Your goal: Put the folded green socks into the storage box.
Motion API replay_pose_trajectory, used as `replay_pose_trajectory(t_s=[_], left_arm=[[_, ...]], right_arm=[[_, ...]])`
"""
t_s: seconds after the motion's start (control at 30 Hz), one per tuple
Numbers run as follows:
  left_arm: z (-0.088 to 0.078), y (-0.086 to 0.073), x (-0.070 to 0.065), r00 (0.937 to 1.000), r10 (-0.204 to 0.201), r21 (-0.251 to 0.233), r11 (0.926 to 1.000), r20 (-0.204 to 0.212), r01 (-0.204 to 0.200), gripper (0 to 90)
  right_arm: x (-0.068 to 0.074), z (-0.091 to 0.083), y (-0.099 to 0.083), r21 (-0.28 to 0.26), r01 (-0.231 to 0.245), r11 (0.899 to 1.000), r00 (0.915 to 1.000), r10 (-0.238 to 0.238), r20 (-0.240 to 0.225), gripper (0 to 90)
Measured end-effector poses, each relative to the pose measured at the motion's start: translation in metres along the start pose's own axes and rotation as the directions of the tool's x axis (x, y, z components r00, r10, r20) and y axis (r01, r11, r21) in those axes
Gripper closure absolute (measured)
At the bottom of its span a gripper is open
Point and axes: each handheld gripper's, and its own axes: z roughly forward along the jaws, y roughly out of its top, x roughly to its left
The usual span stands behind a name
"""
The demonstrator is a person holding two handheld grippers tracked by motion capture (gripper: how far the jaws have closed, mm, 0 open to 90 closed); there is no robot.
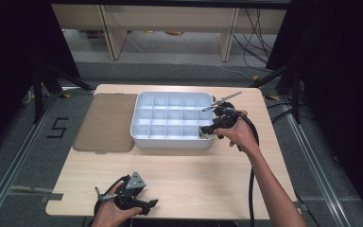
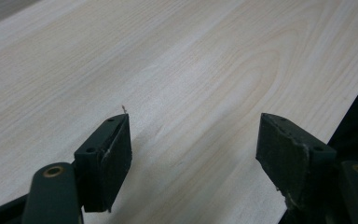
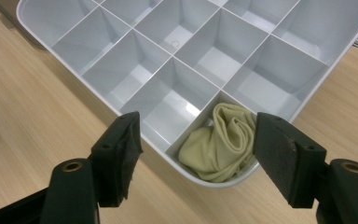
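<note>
A white divided tray (image 1: 170, 138) stands at the middle back of the wooden table. A crumpled pale yellow cloth (image 3: 221, 142) lies in its corner compartment, the near right one in the high view (image 1: 206, 135). My right gripper (image 3: 198, 119) hovers over that corner (image 1: 209, 130), open, its jaws standing wide on either side of the cloth and apart from it. The other tray (image 3: 121, 32) compartments that I can see hold nothing. My left gripper (image 1: 147, 204) rests near the table's front edge, open over bare wood (image 2: 193, 119), with nothing between its fingers.
A flat brown lid (image 1: 106, 123) lies on the table against the tray's left side. The right gripper's black cable (image 1: 252, 184) trails down past the table's front edge. Bare wood (image 1: 194, 175) spreads between the tray and the left gripper.
</note>
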Motion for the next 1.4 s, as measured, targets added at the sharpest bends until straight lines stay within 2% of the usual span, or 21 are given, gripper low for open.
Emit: replay_pose_trajectory(t_s=[0.03,0.4,0.43,0.47,0.6,0.63,0.67,0.73,0.77,0.8,0.83,0.9,1.0,1.03,1.07,1.1,1.13,1.2,1.23,1.3,1.4], left_arm=[[0.0,0.0,0.0,1.0,0.001,0.002,1.0,0.001,-0.001,26.1],[0.0,0.0,0.002,0.9998,0.02,-0.002,0.9998,-0.007,-0.02,26.1],[0.0,0.0,0.002,0.9998,0.02,-0.001,0.9998,-0.008,-0.02,26.1],[0.0,0.0,0.002,0.9998,0.02,0.0,0.9998,-0.007,-0.02,26.1],[0.0,0.0,0.0,1.0,0.0,-0.004,1.0,-0.001,0.0,26.1],[0.0,0.0,0.001,0.9999,0.017,-0.004,0.9998,-0.001,-0.017,26.1],[0.0,0.0,0.0,1.0,0.001,-0.004,1.0,0.0,-0.001,26.1],[0.0,0.0,0.0,1.0,0.001,-0.002,1.0,0.001,-0.001,26.1],[0.0,0.0,0.0,1.0,0.001,-0.003,1.0,0.001,-0.001,26.1],[0.0,0.0,0.0,1.0,0.0,-0.003,1.0,0.0,0.0,26.1],[0.0,0.0,0.0,1.0,0.003,-0.004,1.0,-0.001,-0.003,26.1],[0.0,0.0,0.0,1.0,0.003,-0.003,1.0,-0.002,-0.003,26.1],[0.001,0.0,0.0,1.0,-0.007,-0.004,1.0,-0.001,0.007,26.0],[0.001,0.0,0.0,1.0,-0.004,-0.002,1.0,-0.006,0.004,26.0],[0.001,0.0,0.0,1.0,-0.005,-0.002,1.0,-0.005,0.005,26.0],[0.0,0.0,0.0,1.0,-0.005,-0.004,1.0,0.001,0.005,26.0],[0.0,0.0,0.0,1.0,-0.005,-0.004,1.0,-0.003,0.005,26.0],[0.0,0.0,0.0,1.0,0.006,-0.003,1.0,-0.007,-0.006,26.0],[0.0,0.001,0.0,0.9999,0.013,-0.002,0.9999,-0.006,-0.013,26.0],[0.0,0.0,0.0,1.0,0.0,-0.003,1.0,-0.006,0.0,26.0],[0.0,0.0,0.0,1.0,0.001,-0.004,1.0,-0.008,-0.001,26.0]], right_arm=[[-0.001,0.0,0.0,-0.01,0.021,1.0,0.9998,-0.02,0.005,31.6],[0.005,-0.003,-0.008,-0.043,0.031,0.999,0.9995,-0.031,-0.003,25.9],[0.007,-0.004,-0.009,-0.035,0.011,0.999,0.9999,-0.012,-0.01,25.8],[0.006,-0.004,-0.009,-0.041,0.03,0.999,0.9996,-0.03,0.0,25.8],[0.008,-0.007,-0.011,-0.056,0.034,0.998,0.9994,-0.034,-0.004,25.8],[0.009,-0.007,-0.013,-0.07,0.022,0.997,0.9996,-0.023,-0.014,25.7],[0.008,-0.009,-0.013,-0.057,0.044,0.997,0.999,-0.045,-0.007,25.6],[0.01,-0.01,-0.016,-0.065,0.027,0.998,0.9995,-0.028,-0.017,25.4],[0.011,-0.01,-0.017,-0.073,0.036,0.997,0.9991,-0.038,-0.017,25.3],[0.009,-0.011,-0.018,-0.073,0.074,0.995,0.9972,-0.075,-0.005,25.3],[0.01,-0.011,-0.019,-0.083,0.063,0.995,0.9975,-0.065,-0.025,25.2],[0.013,-0.014,-0.022,-0.077,0.039,0.996,0.9989,-0.041,-0.022,25.2],[0.013,-0.014,-0.026,-0.107,0.075,0.991,0.9963,-0.079,-0.034,24.8],[0.015,-0.017,-0.027,-0.09,0.056,0.994,0.9975,-0.059,-0.038,24.5],[0.016,-0.016,-0.029,-0.115,0.059,0.992,0.9975,-0.063,-0.031,24.5],[0.017,-0.018,-0.03,-0.099,0.061,0.993,0.9973,-0.064,-0.036,24.3],[0.017,-0.017,-0.033,-0.117,0.073,0.99,0.9964,-0.078,-0.034,24.3],[0.02,-0.018,-0.036,-0.093,0.06,0.994,0.9961,-0.066,-0.059,24.2],[0.02,-0.019,-0.038,-0.097,0.062,0.993,0.9966,-0.067,-0.047,24.0],[0.02,-0.019,-0.042,-0.109,0.064,0.992,0.9962,-0.07,-0.051,23.7],[0.021,-0.019,-0.048,-0.11,0.017,0.994,0.9987,-0.022,-0.047,23.6]])
